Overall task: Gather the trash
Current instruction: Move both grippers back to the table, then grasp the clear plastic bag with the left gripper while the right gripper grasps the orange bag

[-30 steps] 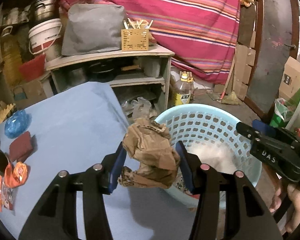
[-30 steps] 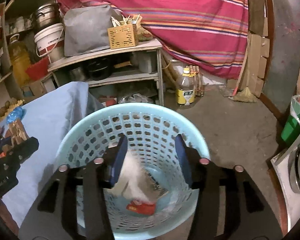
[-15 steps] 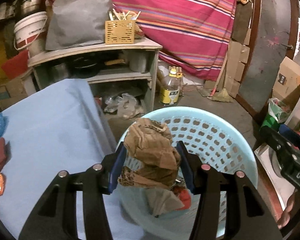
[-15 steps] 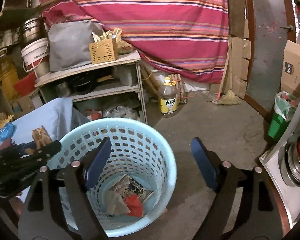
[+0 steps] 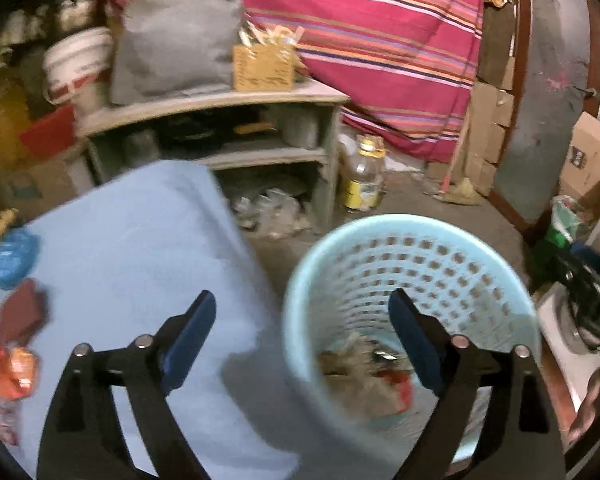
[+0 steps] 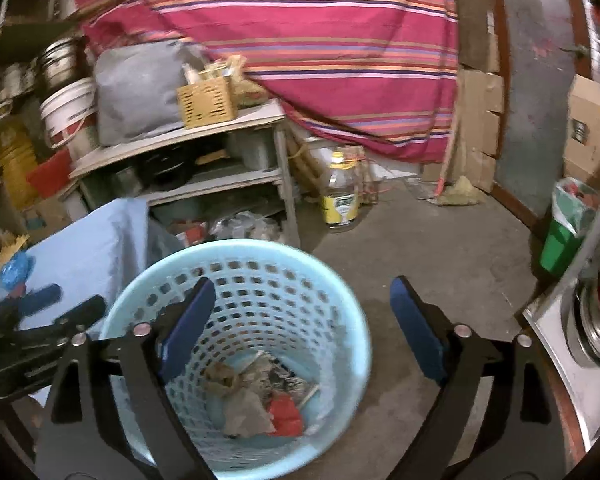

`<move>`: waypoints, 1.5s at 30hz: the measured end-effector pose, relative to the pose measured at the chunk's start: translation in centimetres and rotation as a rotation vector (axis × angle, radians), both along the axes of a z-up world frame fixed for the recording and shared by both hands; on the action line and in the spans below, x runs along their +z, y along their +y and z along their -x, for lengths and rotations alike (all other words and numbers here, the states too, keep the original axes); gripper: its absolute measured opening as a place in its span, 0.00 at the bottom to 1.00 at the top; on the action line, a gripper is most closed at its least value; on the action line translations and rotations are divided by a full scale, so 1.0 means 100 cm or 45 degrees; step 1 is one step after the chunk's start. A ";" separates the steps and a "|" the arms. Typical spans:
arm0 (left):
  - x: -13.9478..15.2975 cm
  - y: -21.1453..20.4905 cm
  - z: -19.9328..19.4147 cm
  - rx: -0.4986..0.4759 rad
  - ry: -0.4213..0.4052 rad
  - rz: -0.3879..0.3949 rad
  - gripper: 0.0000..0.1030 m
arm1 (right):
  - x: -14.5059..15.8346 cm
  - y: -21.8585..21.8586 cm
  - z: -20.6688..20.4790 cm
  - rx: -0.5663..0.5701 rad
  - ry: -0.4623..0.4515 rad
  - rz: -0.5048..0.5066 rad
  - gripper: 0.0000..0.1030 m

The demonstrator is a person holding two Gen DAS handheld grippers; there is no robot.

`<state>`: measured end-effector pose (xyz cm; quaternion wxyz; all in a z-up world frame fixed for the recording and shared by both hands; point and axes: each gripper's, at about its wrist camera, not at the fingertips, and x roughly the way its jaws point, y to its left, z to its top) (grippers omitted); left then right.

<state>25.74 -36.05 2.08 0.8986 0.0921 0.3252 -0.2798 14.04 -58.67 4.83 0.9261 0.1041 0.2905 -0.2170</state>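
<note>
A light blue perforated basket (image 5: 452,240) stands on the floor beside the blue-covered table (image 5: 140,248); it also shows in the right wrist view (image 6: 340,280). Crumpled brown paper (image 6: 236,396) and a red wrapper (image 6: 286,414) lie at its bottom. My left gripper (image 5: 302,336) is open and empty over the gap between table edge and basket rim. My right gripper (image 6: 302,320) is open and empty above the basket's right rim. On the table's left lie a blue wrapper (image 5: 14,258), a dark red packet (image 5: 20,312) and an orange wrapper (image 5: 14,368).
A grey shelf unit (image 6: 220,136) with a wooden box, bucket and pots stands behind. A yellow-labelled bottle (image 6: 340,192) stands on the concrete floor. A green bin (image 6: 564,232) is at the right. A striped red cloth hangs at the back.
My left gripper opened and dropped the brown paper into the basket. My right gripper opened earlier, let its white trash fall in, and has stayed open.
</note>
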 end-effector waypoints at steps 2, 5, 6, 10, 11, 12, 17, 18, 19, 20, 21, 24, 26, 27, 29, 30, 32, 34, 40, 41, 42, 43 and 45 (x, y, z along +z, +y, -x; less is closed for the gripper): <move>0.004 0.028 0.003 0.036 -0.036 -0.019 0.87 | 0.001 0.013 -0.007 0.026 0.018 0.042 0.92; 0.007 0.071 0.005 0.080 -0.045 -0.040 0.88 | 0.001 0.031 -0.016 0.051 0.021 0.042 0.96; 0.008 0.086 0.006 0.106 -0.048 -0.044 0.88 | 0.001 0.037 -0.020 0.062 0.026 0.030 0.96; 0.014 0.150 0.000 0.224 -0.082 -0.078 0.90 | 0.000 0.069 -0.032 0.091 0.053 0.045 0.96; 0.014 0.165 -0.001 0.259 -0.091 -0.086 0.90 | 0.000 0.080 -0.036 0.112 0.054 0.051 0.96; 0.015 0.184 -0.003 0.299 -0.094 -0.092 0.90 | 0.001 0.090 -0.038 0.133 0.051 0.055 0.96; 0.007 0.250 -0.001 0.450 -0.105 -0.131 0.90 | 0.002 0.140 -0.056 0.222 0.069 0.117 0.96; 0.002 0.264 0.001 0.469 -0.100 -0.133 0.90 | 0.001 0.147 -0.059 0.233 0.074 0.124 0.96; -0.001 0.273 0.001 0.485 -0.094 -0.132 0.90 | -0.002 0.156 -0.063 0.245 0.082 0.121 0.96; -0.005 0.282 0.000 0.501 -0.084 -0.127 0.90 | -0.004 0.161 -0.067 0.251 0.089 0.112 0.96; -0.011 0.292 -0.004 0.512 -0.057 -0.115 0.90 | -0.007 0.167 -0.071 0.265 0.100 0.090 0.96; -0.031 0.310 -0.015 0.503 0.041 -0.099 0.90 | -0.016 0.186 -0.080 0.307 0.119 0.040 0.96; -0.040 0.317 -0.020 0.502 0.079 -0.092 0.90 | -0.021 0.204 -0.088 0.352 0.136 0.038 0.96; -0.041 0.319 -0.020 0.493 0.091 -0.078 0.90 | -0.021 0.211 -0.091 0.363 0.143 0.052 0.96; -0.043 0.322 -0.023 0.466 0.107 -0.067 0.89 | -0.025 0.230 -0.098 0.396 0.164 0.095 0.96; -0.044 0.324 -0.023 0.472 0.091 -0.088 0.89 | -0.026 0.238 -0.101 0.411 0.170 0.111 0.96; -0.043 0.324 -0.024 0.472 0.072 -0.105 0.84 | -0.029 0.254 -0.110 0.441 0.179 0.132 0.96; -0.042 0.328 -0.026 0.437 0.096 -0.083 0.69 | -0.031 0.265 -0.113 0.468 0.184 0.136 0.96; -0.044 0.342 -0.031 0.417 0.118 -0.074 0.49 | -0.039 0.309 -0.131 0.567 0.199 0.136 0.96; -0.043 0.347 -0.030 0.420 0.118 -0.064 0.49 | -0.040 0.318 -0.134 0.587 0.199 0.136 0.96; -0.042 0.350 -0.030 0.422 0.111 -0.062 0.47 | -0.041 0.324 -0.136 0.600 0.198 0.134 0.96; -0.039 0.354 -0.028 0.427 0.093 -0.064 0.45 | -0.041 0.329 -0.137 0.617 0.197 0.130 0.96; -0.034 0.362 -0.024 0.438 0.065 -0.075 0.40 | -0.043 0.343 -0.141 0.650 0.198 0.129 0.96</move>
